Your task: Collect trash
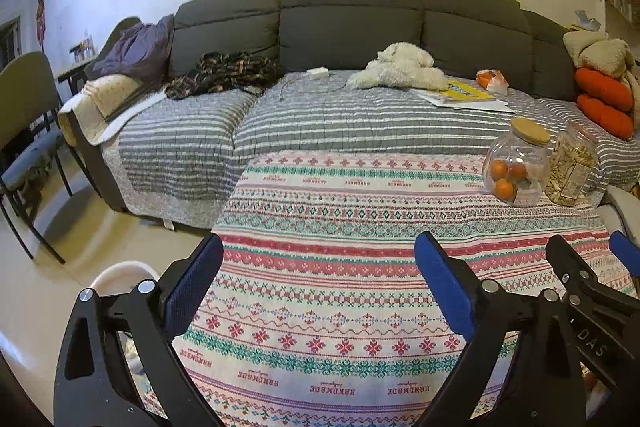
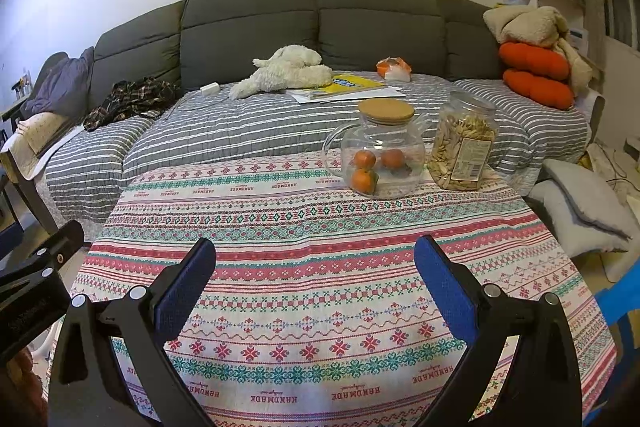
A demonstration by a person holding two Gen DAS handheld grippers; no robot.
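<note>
The fingers of the left gripper (image 1: 318, 277) are held wide apart over the patterned tablecloth (image 1: 340, 307), nothing between them. The fingers of the right gripper (image 2: 314, 279) are spread just as wide, also gripping nothing. The right gripper's black frame is seen at the right edge of the left view.

At the far right of the table, a glass jug (image 2: 378, 157) with a cork lid is set down, three oranges inside. Just beside it a plastic jar (image 2: 464, 147) of snacks is stood.

Beyond the table a grey sofa (image 2: 280, 23) is laid with a striped cover. On it a crumpled orange-and-white wrapper (image 2: 394, 69), the only likely trash seen, is lying well apart from both grippers. Near it are found a white plush toy (image 2: 286, 69), a yellow booklet (image 2: 352, 85) and a plaid garment (image 2: 128, 99). A white bin (image 1: 124, 277) is glimpsed on the floor by the left gripper.
</note>
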